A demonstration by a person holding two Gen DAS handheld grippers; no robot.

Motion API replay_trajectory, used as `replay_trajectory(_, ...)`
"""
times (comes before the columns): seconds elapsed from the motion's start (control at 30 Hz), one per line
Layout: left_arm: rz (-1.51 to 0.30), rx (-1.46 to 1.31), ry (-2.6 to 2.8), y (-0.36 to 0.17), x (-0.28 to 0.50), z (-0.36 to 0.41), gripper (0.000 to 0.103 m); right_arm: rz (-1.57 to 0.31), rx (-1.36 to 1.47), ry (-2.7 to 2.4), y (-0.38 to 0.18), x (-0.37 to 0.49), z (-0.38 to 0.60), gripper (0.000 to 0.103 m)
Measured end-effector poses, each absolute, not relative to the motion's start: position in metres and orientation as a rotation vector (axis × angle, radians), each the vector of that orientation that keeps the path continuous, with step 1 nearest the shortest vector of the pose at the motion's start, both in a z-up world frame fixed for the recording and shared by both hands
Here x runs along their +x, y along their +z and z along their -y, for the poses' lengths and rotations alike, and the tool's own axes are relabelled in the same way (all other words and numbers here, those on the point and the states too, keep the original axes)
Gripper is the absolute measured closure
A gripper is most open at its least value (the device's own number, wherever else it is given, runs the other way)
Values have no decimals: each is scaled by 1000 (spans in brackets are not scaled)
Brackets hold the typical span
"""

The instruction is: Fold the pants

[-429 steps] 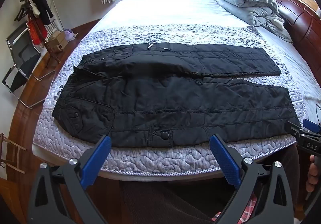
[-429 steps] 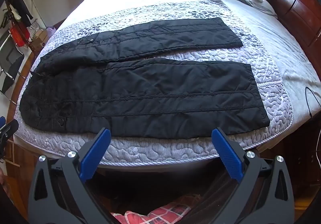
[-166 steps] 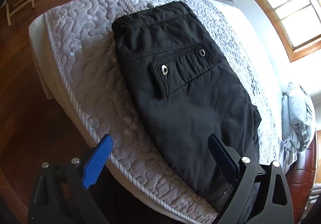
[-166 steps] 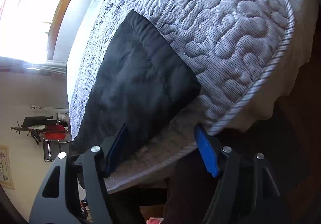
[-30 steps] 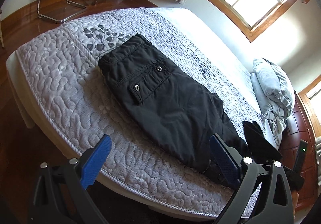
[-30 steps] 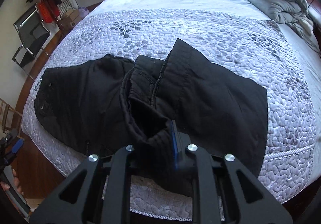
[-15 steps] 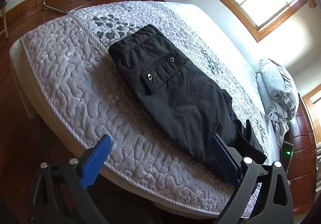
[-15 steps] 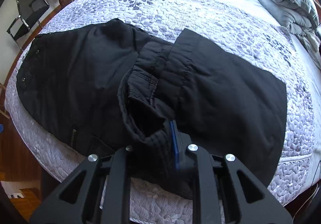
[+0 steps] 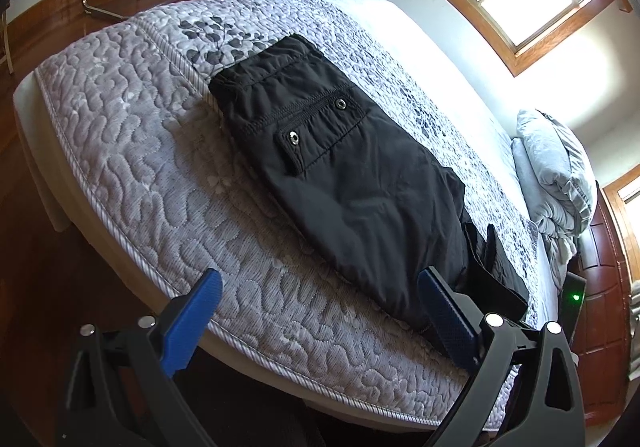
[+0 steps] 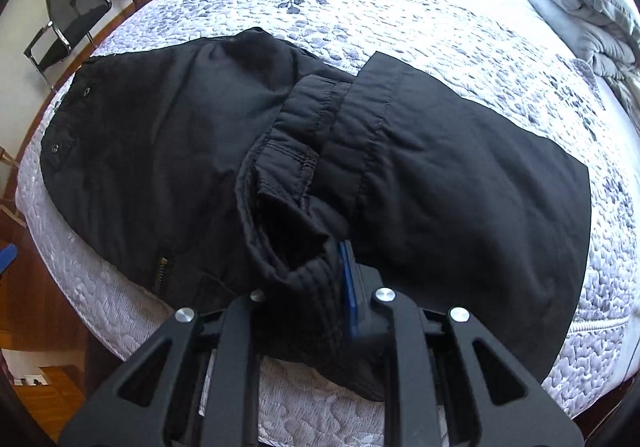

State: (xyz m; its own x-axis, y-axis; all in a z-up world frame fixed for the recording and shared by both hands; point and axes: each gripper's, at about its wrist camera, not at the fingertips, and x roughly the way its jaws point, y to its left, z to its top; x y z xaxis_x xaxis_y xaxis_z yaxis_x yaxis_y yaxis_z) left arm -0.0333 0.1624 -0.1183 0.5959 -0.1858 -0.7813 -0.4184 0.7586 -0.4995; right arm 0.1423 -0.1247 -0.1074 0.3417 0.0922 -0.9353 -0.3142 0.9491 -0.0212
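Cuff end clamped, hem fold in progress.
Black pants (image 10: 168, 135) are laid lengthwise on the quilted bed (image 9: 132, 151), waist far left; hem bunch is pinched in the right gripper (image 10: 336, 275). Left gripper (image 9: 320, 311) is held wide apart, empty, off the near edge.

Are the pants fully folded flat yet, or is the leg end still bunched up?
Still bunched: the pants lie doubled on the bed, but the right gripper pinches a rumpled cuff over them.
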Motion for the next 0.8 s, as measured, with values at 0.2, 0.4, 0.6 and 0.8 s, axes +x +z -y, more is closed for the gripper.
replay_trajectory(0.2, -957, -727, 144, -122, -31, -162, 4, -1218, -255, 276, -125, 141, 116, 82)
replay_trajectory(0.4, -967, -724, 144, -125, -29, -161, 4, -1195, -276, 332, -124, 134, 113, 61)
replay_trajectory(0.6, -972, -727, 148, -125, -28, -163, 4, -1271, -10, 515, -110, 126, 138, 42)
replay_trajectory(0.8, -984, -725, 150, -128, -25, -164, 4, -1314, 271, 643, -101, 119, 178, 43)
